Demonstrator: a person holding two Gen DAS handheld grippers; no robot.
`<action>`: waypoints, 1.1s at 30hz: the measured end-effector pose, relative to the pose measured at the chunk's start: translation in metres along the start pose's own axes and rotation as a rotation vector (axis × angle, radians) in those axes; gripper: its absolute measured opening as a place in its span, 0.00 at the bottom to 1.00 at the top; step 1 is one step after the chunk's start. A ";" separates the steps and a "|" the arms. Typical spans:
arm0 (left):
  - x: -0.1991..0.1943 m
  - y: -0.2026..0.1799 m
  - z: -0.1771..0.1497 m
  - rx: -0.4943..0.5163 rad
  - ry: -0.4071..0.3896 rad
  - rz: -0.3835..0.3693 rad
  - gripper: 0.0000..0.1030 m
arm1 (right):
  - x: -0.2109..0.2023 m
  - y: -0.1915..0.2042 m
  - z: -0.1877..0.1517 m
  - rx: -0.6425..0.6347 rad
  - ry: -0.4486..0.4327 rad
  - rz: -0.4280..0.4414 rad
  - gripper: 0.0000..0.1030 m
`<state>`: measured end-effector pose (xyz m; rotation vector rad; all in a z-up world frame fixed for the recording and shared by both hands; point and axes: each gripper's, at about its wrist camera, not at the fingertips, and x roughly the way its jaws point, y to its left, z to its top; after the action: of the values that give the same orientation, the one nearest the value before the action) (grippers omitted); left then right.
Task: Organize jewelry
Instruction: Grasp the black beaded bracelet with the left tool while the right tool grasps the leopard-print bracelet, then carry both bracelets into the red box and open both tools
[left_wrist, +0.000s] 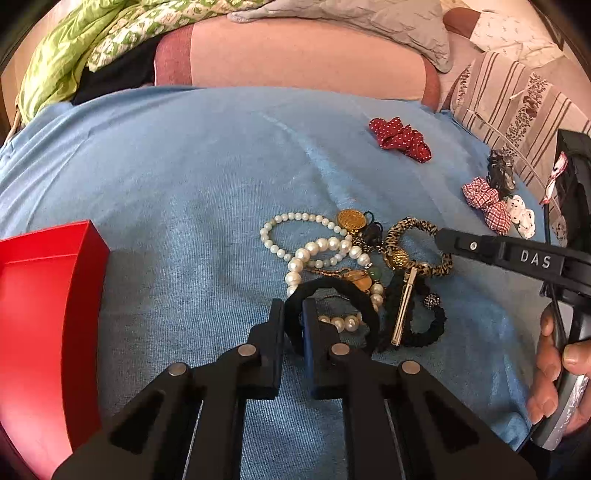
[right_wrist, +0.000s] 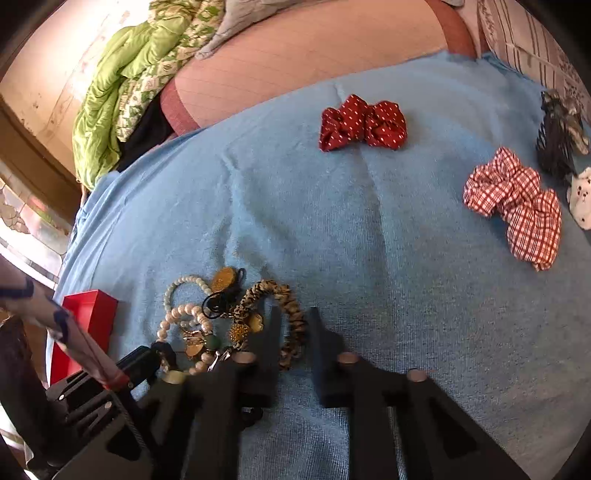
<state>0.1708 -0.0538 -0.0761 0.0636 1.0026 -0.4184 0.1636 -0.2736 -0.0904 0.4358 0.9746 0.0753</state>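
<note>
So there's this big sky-blue terry towel spread over the bed, presumably laid down so small bits don't vanish into the bedding. Off at its left edge sits an open red cardboard box, which I'd guess is where the sorted stuff ends up. Fabric scrunchies are parked well apart from the mess: a red polka-dot one up top and a red-and-white gingham one out to the right. The actual problem is the tangled heap of jewelry in the middle, white pearl strands, gold medallions, all knotted together. The left gripper has its jaws pinched together on a thick black elastic hair band at the near side of the heap. The right gripper is clamped on a leopard-print fabric hair tie at the heap's right edge, though that camera is dim, so exactly how much fabric it's got is hard to say. Grabbing two different loops at once looks like a setup for pulling them apart without dragging the whole heap along; the pearls lying across the black band could snag.
</note>
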 end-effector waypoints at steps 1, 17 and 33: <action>-0.002 0.001 0.000 -0.001 -0.004 -0.007 0.09 | -0.005 0.001 0.000 -0.011 -0.019 -0.004 0.10; -0.056 0.010 0.004 0.007 -0.179 0.008 0.09 | -0.064 0.018 0.002 -0.054 -0.254 0.077 0.10; -0.091 0.061 0.006 -0.091 -0.227 0.075 0.09 | -0.057 0.088 -0.008 -0.179 -0.241 0.159 0.10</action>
<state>0.1554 0.0293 -0.0059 -0.0275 0.7918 -0.3038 0.1370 -0.2051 -0.0151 0.3478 0.6890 0.2465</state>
